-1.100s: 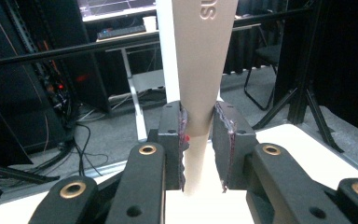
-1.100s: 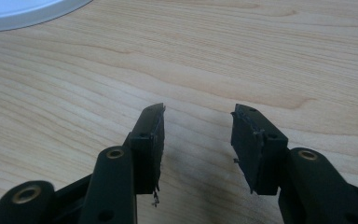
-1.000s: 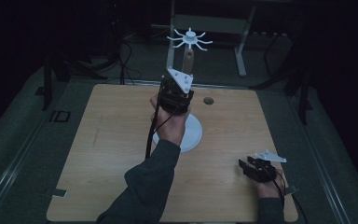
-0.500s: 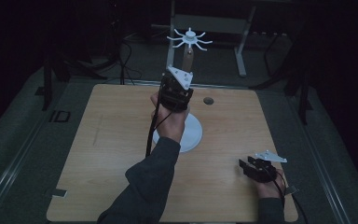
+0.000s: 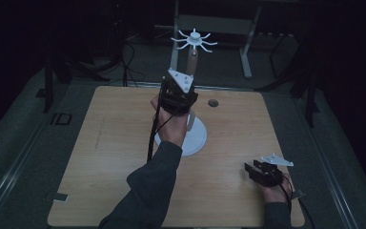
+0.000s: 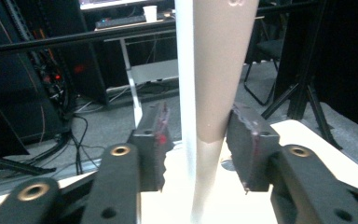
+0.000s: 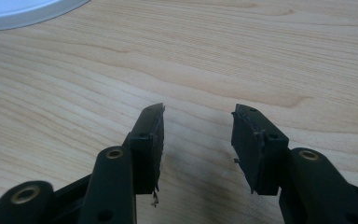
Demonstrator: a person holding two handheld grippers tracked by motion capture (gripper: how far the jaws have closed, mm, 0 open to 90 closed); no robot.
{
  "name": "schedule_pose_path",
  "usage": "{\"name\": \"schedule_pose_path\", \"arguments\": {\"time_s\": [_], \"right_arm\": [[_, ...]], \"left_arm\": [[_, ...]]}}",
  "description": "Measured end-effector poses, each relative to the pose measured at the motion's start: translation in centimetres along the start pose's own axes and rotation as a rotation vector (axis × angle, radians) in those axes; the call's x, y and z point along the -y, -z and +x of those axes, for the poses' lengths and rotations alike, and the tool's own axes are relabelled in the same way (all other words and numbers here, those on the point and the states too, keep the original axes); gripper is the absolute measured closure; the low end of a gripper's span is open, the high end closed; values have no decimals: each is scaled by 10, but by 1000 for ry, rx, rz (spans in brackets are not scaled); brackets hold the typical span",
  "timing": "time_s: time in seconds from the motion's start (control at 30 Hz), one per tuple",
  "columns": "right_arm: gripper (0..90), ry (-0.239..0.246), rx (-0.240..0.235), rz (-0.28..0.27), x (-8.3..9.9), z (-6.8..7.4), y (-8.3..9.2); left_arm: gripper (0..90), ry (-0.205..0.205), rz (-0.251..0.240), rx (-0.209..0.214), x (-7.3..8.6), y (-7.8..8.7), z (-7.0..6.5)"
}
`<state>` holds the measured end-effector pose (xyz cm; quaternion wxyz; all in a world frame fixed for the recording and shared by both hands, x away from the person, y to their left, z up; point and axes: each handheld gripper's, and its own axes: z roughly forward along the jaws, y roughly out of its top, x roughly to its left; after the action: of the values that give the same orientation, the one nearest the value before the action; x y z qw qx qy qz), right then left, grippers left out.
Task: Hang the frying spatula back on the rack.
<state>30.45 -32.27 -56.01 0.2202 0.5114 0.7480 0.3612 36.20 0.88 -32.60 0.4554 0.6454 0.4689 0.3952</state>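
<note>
Left of centre on the counter (image 5: 100, 157), the left gripper (image 6: 196, 140) stands at the white stand (image 5: 198, 138), its fingers (image 6: 154, 135) just opened, flanking without pressing the brown tapered piece (image 6: 216, 70) that hangs beside the pole. Withdrawal is best made straight back, so neither finger knocks the piece. At near right, the right gripper (image 7: 198, 140) rests low over the counter, fingers apart and empty.

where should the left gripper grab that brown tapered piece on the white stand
Grip the brown tapered piece at its narrow lower end, level from the person's side. It hangs upright beside the stand's post, and the left gripper, its jaws just opened, already straddles both.
</note>
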Motion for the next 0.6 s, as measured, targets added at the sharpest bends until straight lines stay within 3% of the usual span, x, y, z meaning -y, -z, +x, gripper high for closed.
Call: {"name": "schedule_pose_path", "arguments": {"time_s": [0.2,0.4,0.6], "right_arm": [[532,0,2,1,0,0,0],[532,-1,3,1,0,0,0],[532,-1,4,2,1,0,0]], "left_arm": [[451,5,-24,-7,3,5,0],[385,-2,-20,47,6,9,-2],[377,-7,-18,134,10,16,-1]]}}
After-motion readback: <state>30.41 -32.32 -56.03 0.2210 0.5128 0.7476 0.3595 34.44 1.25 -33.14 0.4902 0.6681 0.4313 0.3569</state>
